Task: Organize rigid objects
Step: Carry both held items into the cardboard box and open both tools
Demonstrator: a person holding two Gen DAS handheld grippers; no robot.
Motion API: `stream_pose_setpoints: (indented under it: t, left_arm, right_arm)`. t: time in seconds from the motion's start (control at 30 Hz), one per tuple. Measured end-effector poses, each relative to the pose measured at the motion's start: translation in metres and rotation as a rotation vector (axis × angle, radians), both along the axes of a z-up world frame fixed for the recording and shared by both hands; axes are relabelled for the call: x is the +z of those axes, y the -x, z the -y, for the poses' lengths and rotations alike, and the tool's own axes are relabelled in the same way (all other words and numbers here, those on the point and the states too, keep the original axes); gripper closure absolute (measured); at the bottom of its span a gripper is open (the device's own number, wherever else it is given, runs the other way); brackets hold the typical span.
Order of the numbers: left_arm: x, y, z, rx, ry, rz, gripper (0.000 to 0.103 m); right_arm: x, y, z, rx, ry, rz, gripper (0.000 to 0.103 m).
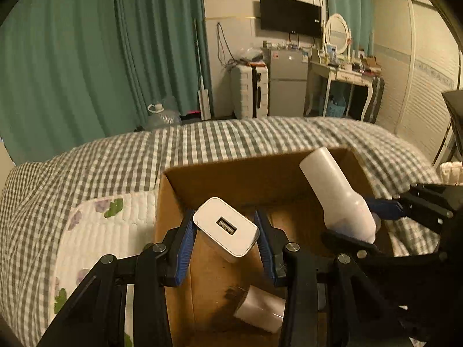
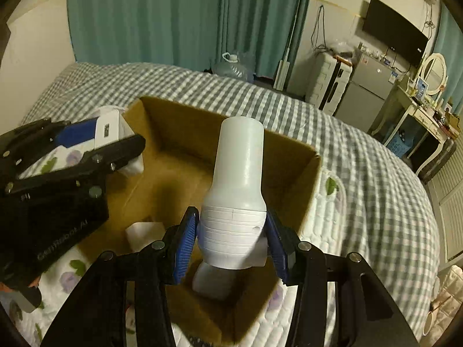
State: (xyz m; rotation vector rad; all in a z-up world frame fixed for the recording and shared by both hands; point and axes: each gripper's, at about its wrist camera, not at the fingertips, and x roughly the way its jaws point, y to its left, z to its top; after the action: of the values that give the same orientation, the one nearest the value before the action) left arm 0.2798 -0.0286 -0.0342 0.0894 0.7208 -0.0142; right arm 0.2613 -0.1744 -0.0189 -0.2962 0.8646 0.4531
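Note:
An open cardboard box (image 1: 220, 176) (image 2: 289, 144) sits on the bed. My left gripper (image 1: 226, 231) is shut on a white USB charger (image 1: 227, 227) and holds it over the box's left side; the charger also shows in the right wrist view (image 2: 108, 128). My right gripper (image 2: 231, 240) is shut on a white plastic bottle (image 2: 238, 185) and holds it above the box; the bottle appears at the right in the left wrist view (image 1: 338, 196). White objects lie on the box floor (image 1: 260, 312) (image 2: 144, 231).
The bed has a grey checked cover (image 1: 231, 138) and a white floral quilt (image 1: 101, 231) under the box. Behind the bed are green curtains (image 1: 86, 57), a white suitcase (image 1: 250, 91), a small fridge (image 1: 286, 84), a dressing table (image 1: 344, 72) and a wall TV (image 1: 289, 14).

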Motion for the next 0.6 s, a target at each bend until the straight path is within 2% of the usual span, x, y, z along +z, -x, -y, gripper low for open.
stream_pose_setpoints:
  t: [0.17, 0.23, 0.3, 0.33, 0.37, 0.47, 0.53, 0.6]
  left_arm:
    - [-0.011, 0.000, 0.002, -0.021, 0.001, -0.015, 0.060]
    - [-0.009, 0.001, -0.001, -0.015, 0.003, -0.021, 0.060]
    - [0.001, 0.008, -0.003, -0.007, -0.013, 0.001, 0.051]
    - [0.007, 0.013, -0.003, -0.004, -0.023, 0.013, 0.042]
    - [0.014, 0.021, -0.003, -0.004, -0.030, 0.026, 0.038]
    - [0.033, 0.041, -0.004, -0.022, -0.032, 0.032, 0.036]
    - [0.048, 0.058, -0.004, -0.023, -0.030, 0.038, 0.029]
    - [0.064, 0.080, -0.005, -0.032, -0.026, 0.054, 0.026]
  right_arm:
    - [-0.008, -0.006, -0.006, 0.010, -0.016, 0.033, 0.056]
    - [-0.003, -0.003, -0.002, -0.010, -0.010, 0.065, 0.037]
    - [0.008, 0.003, 0.007, -0.023, -0.028, 0.090, 0.036]
    - [0.013, 0.007, 0.010, -0.028, -0.035, 0.095, 0.036]
    - [0.020, 0.012, 0.018, -0.039, -0.041, 0.099, 0.036]
    - [0.039, 0.028, 0.033, -0.050, -0.030, 0.113, 0.035]
    - [0.053, 0.045, 0.046, -0.059, -0.023, 0.128, 0.031]
    - [0.069, 0.068, 0.059, -0.071, -0.029, 0.140, 0.026]
